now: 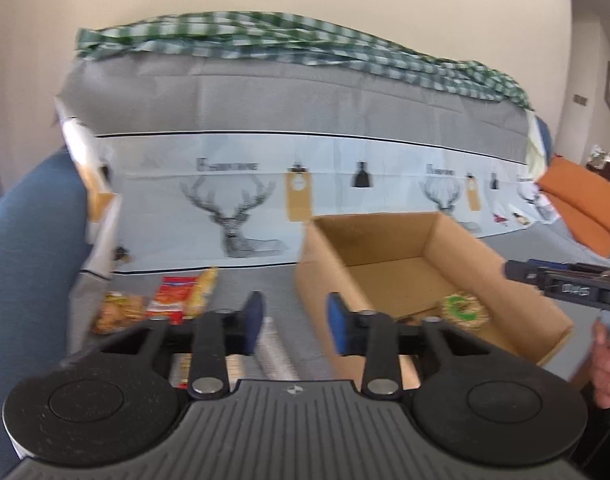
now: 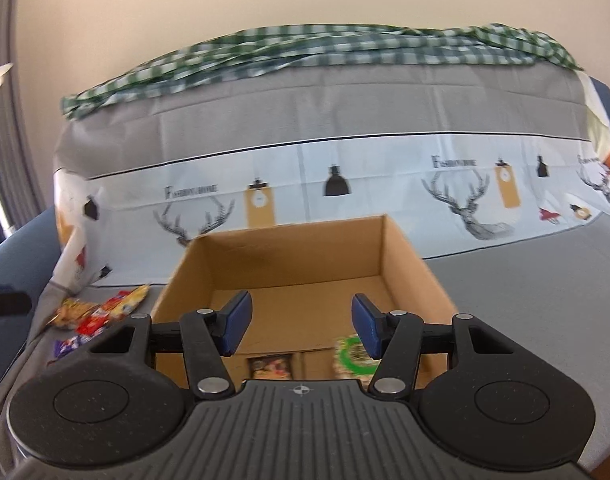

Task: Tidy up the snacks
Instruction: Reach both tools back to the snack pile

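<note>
An open cardboard box (image 1: 517, 304) (image 2: 405, 252) sits on a grey sofa seat. Inside lie a round green-ringed snack pack (image 1: 463, 307) (image 2: 355, 356) and a dark snack packet (image 2: 269, 367). Left of the box lies a pile of snack packets: a red one (image 1: 173, 294), a yellow one (image 1: 203, 292) and an orange one (image 1: 119, 310); the pile also shows in the right wrist view (image 2: 97, 312). My left gripper (image 1: 293, 326) is open and empty, between the pile and the box's left wall. My right gripper (image 2: 299, 324) is open and empty over the box's near part; it shows at the right edge of the left wrist view (image 1: 565, 278).
The sofa back carries a grey and white deer-print cover (image 1: 265, 200) (image 2: 345, 184) with a green checked cloth (image 1: 265, 36) (image 2: 305, 48) on top. A blue armrest (image 1: 29, 248) is at the left. An orange cushion (image 1: 581, 204) lies at the far right.
</note>
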Demonstrator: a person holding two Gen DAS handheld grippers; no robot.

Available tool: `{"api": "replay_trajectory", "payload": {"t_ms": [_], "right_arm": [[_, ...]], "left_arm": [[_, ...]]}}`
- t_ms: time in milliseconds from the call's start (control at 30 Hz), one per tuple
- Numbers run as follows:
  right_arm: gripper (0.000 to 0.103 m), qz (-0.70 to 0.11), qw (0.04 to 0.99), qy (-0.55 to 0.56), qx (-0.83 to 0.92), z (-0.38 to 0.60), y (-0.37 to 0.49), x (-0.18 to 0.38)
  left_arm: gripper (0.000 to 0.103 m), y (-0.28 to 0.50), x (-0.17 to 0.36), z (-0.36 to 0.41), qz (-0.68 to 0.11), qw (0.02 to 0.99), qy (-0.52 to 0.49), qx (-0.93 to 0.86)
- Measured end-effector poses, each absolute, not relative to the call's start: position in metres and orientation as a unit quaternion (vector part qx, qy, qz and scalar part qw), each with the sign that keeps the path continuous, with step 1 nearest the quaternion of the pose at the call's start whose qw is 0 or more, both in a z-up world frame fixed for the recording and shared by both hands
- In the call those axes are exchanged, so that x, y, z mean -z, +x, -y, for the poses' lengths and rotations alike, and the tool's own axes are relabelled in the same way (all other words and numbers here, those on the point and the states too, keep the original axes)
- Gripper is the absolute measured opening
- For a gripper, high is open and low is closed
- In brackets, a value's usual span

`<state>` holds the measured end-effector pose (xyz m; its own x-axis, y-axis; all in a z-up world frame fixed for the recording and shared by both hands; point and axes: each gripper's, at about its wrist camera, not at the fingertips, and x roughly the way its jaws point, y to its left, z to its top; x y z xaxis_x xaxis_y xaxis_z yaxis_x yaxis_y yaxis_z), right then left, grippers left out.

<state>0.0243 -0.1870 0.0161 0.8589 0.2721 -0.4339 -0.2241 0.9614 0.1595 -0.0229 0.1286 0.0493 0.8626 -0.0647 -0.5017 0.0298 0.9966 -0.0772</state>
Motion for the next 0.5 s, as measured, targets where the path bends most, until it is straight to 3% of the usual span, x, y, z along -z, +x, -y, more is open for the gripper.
{"api": "replay_trajectory", "payload": {"t_ms": [33, 67, 167, 367, 500], "right_arm": [[0.047, -0.229, 0.962, 0.049, -0.142, 0.180, 0.022, -0.017], [0.041, -0.226, 0.961, 0.046, -0.156, 0.173, 0.020, -0.019], [0.031, -0.214, 0.956, 0.034, -0.199, 0.151, 0.014, -0.021], [0.030, -0.211, 0.941, -0.003, -0.266, 0.093, 0.002, -0.016], [0.030, -0.226, 0.927, -0.034, -0.296, 0.047, -0.006, -0.002]], "left_arm": [[0.011, -0.024, -0.044, -0.145, -0.262, 0.964, -0.046, 0.012], [0.008, -0.026, -0.037, -0.162, -0.265, 0.962, -0.066, 0.001], [0.007, -0.033, -0.013, -0.207, -0.269, 0.951, -0.143, -0.049], [0.007, -0.037, 0.019, -0.255, -0.280, 0.924, -0.241, -0.094], [0.007, -0.024, 0.025, -0.248, -0.310, 0.919, -0.231, -0.082]]}}
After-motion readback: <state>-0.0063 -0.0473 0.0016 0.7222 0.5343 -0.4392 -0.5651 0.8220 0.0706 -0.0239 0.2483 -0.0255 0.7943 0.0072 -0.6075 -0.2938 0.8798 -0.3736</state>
